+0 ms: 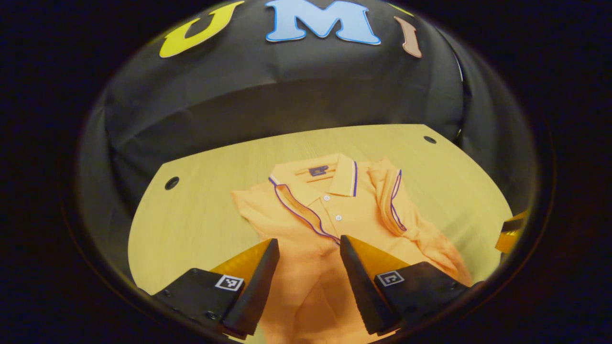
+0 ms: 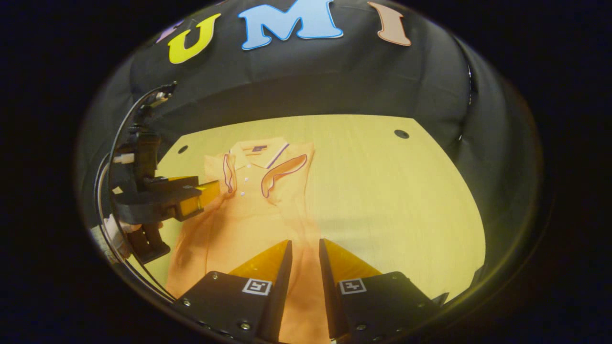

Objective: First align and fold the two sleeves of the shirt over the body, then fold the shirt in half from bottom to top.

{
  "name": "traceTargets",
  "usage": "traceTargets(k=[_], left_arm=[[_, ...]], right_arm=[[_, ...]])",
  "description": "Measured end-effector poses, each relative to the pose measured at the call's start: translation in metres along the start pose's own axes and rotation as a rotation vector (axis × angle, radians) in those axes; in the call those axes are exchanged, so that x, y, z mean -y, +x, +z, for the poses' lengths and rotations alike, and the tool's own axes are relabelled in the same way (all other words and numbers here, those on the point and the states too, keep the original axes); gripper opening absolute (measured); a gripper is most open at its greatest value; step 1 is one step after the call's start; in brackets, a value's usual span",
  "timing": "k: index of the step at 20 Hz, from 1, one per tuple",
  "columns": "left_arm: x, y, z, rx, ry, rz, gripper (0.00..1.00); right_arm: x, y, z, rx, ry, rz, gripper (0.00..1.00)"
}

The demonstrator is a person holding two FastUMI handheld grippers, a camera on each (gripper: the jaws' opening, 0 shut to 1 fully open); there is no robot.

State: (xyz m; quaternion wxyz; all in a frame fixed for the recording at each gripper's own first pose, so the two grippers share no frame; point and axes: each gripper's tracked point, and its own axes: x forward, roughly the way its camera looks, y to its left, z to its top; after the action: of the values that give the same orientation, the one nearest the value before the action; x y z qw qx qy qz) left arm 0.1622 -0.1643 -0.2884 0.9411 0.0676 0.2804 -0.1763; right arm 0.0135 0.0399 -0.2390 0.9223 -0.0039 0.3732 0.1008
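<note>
The orange shirt (image 1: 330, 224) lay flat on the pale wooden table (image 1: 201, 191), collar (image 1: 315, 179) toward the booth wall and hem toward the jaws, so its long axis ran straight away from both grippers; both sleeves looked already folded over the body, the purple-trimmed cuffs lying on either side of the button placket. The left gripper (image 1: 308, 248) hovered over the lower body with its jaws wide apart and holding nothing; the right gripper (image 2: 305, 248) stood over the shirt's right edge near the hem, jaws narrowly parted, with cloth showing in the gap but no visible pinch. The knit looked soft and limp, slightly rumpled at the right sleeve (image 1: 392, 200); judging by this, the bottom-to-top fold remained, both grippers about equally near the hem.
</note>
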Motion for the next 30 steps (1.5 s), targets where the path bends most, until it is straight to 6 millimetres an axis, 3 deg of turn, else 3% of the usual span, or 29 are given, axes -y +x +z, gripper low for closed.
traceTargets(k=[1,4,14,15,16,19,20,21,22,23,24,29,30], left_arm=[[-0.002,-0.006,-0.005,-0.004,-0.006,0.002,0.86],[-0.004,-0.026,-0.027,-0.025,0.002,0.000,0.86],[0.005,-0.090,-0.130,-0.202,0.000,0.003,0.86],[0.005,-0.097,-0.138,-0.217,-0.009,0.007,0.86],[0.006,-0.103,-0.146,-0.232,-0.019,0.012,0.86],[0.006,-0.120,-0.170,-0.286,-0.037,0.033,0.86],[0.005,-0.125,-0.177,-0.306,-0.038,0.038,0.86],[0.006,-0.131,-0.185,-0.327,-0.040,0.040,0.86],[0.006,-0.137,-0.191,-0.347,-0.040,0.037,0.91],[0.008,-0.141,-0.198,-0.368,-0.038,0.028,0.86],[0.011,-0.146,-0.205,-0.393,-0.031,0.017,0.86],[0.012,-0.164,-0.232,-0.482,-0.007,0.015,0.86],[0.010,-0.166,-0.236,-0.498,-0.001,0.023,0.90]], right_arm=[[0.000,0.001,-0.003,-0.008,0.004,0.004,0.37],[0.000,0.004,-0.013,-0.028,0.014,0.007,0.37],[-0.014,0.002,-0.071,-0.170,0.044,0.051,0.39],[-0.021,0.001,-0.078,-0.192,0.052,0.079,0.45],[-0.022,-0.002,-0.086,-0.219,0.054,0.089,0.62],[-0.026,-0.005,-0.113,-0.311,0.050,0.111,0.70],[-0.025,-0.008,-0.123,-0.347,0.044,0.107,0.82],[-0.024,-0.010,-0.132,-0.378,0.037,0.103,0.87],[-0.021,-0.012,-0.140,-0.407,0.027,0.092,0.88],[-0.021,-0.015,-0.148,-0.434,0.023,0.093,0.88],[-0.021,-0.017,-0.156,-0.458,0.019,0.084,0.97],[-0.015,-0.027,-0.182,-0.547,-0.009,0.053,0.98],[-0.014,-0.028,-0.186,-0.557,-0.018,0.048,0.98]])
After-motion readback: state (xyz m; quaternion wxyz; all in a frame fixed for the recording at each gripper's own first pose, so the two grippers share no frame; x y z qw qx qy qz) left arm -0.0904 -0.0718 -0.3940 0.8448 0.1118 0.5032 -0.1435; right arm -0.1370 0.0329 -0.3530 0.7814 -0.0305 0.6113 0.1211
